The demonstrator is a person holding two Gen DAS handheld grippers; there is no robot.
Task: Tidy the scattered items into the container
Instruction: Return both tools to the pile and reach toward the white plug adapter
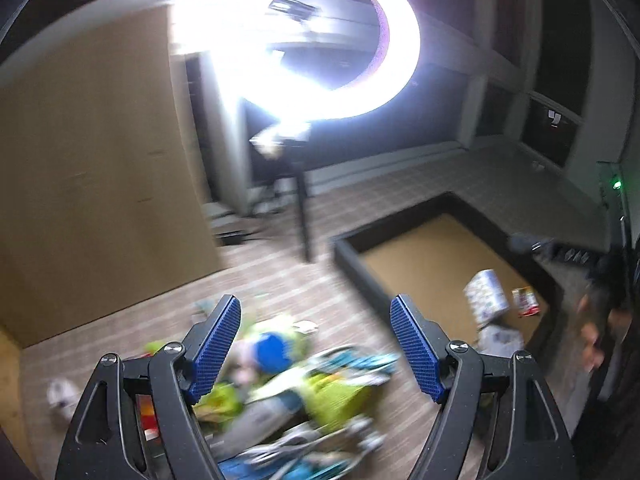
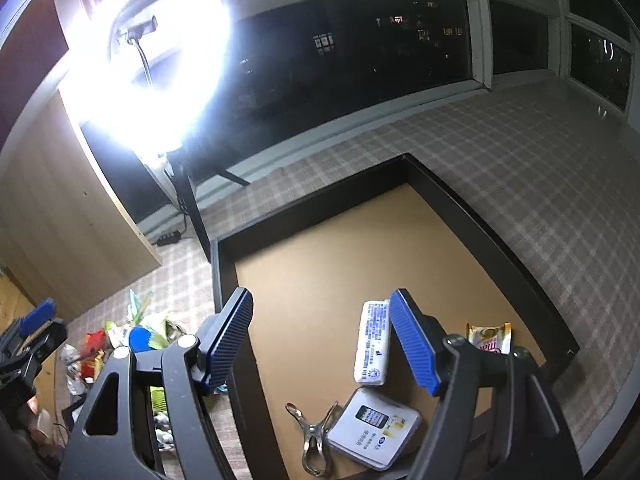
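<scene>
Both grippers are up in the air and both are empty. The left gripper [image 1: 316,344] hangs over the pile of scattered items [image 1: 288,396] on the plaid floor covering [image 1: 280,276], its blue pads spread wide with nothing between them. It looks lined up for a pick, since the heap sits right under the gap.

That heap is a blurred jumble: lime-green packets, teal wrappers, a blue round cap [image 1: 272,350] near the top, and something white lying apart by the left edge. The left view is smeared, so individual pieces are hard to name. From the right wrist the same pile [image 2: 132,340] shows at lower left, with a red packet among it.

Over to the right gripper [image 2: 320,338], also splayed open, holding nothing, and poised above the container [image 2: 480,220], a shallow black-walled tray with a brown cardboard-coloured floor. That's the drop zone, so my read is this hand has nothing in progress there.

Already inside: a white wrapped tissue pack [image 2: 372,344], a gold-and-red sachet [image 2: 488,338], a flat white case with a printed label [image 2: 374,428], and a metal clip [image 2: 314,436] just beside it. They cluster toward the near end, leaving plenty of bare floor further in.

A ring light [image 2: 148,48] on its stand glares behind the tray, dark window beyond. Judging from what lies outside, most of the job remains.
</scene>
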